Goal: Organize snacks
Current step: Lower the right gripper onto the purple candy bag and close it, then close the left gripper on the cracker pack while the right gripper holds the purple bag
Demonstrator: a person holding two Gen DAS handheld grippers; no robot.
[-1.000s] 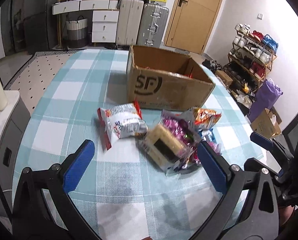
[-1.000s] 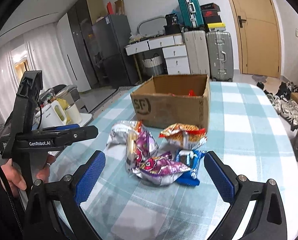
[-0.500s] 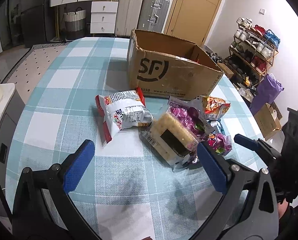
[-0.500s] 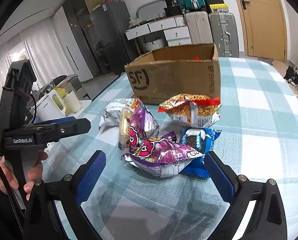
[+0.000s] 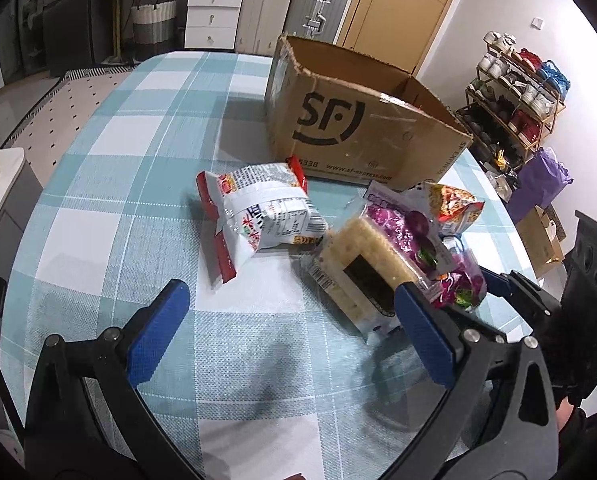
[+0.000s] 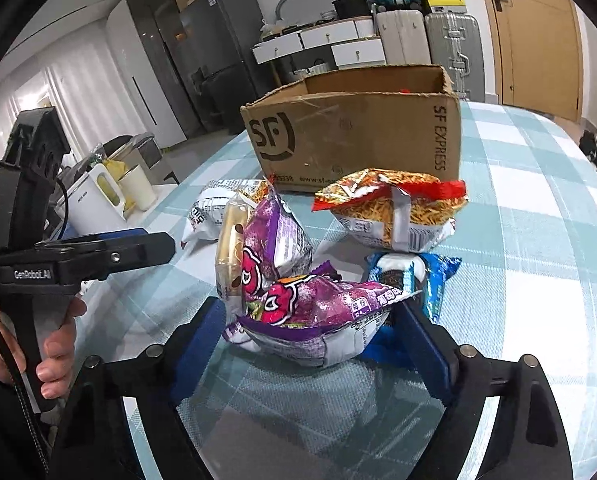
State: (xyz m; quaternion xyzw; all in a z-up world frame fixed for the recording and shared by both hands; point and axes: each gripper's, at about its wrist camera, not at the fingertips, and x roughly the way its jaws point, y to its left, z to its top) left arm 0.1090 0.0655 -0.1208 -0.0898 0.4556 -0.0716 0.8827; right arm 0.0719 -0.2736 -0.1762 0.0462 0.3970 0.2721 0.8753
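Observation:
Snack packs lie in a heap on the checked tablecloth (image 5: 138,208) before an open SF cardboard box (image 5: 362,128). My right gripper (image 6: 312,336) is low at the heap and its jaws are closing. A purple snack bag (image 6: 310,316) lies between its blue pads, and the bag does not look squeezed. Behind it are a second purple bag (image 6: 274,240), an orange noodle-snack bag (image 6: 394,208) and a blue pack (image 6: 414,276). My left gripper (image 5: 292,332) stands open over bare cloth. A rice cracker pack (image 5: 362,268) lies just beyond its right finger, and a white-and-red bag (image 5: 258,216) lies ahead.
A person's hand (image 6: 54,344) holds the left gripper's handle. A white kettle (image 6: 94,200) and cups stand on a side counter left of the table. Suitcases (image 5: 290,0) and drawers line the far wall. A shoe rack (image 5: 518,92) stands to the right.
Both grippers have come down and closer to the snacks. The right gripper's jaws have narrowed around the purple bag. The left gripper stays wide open.

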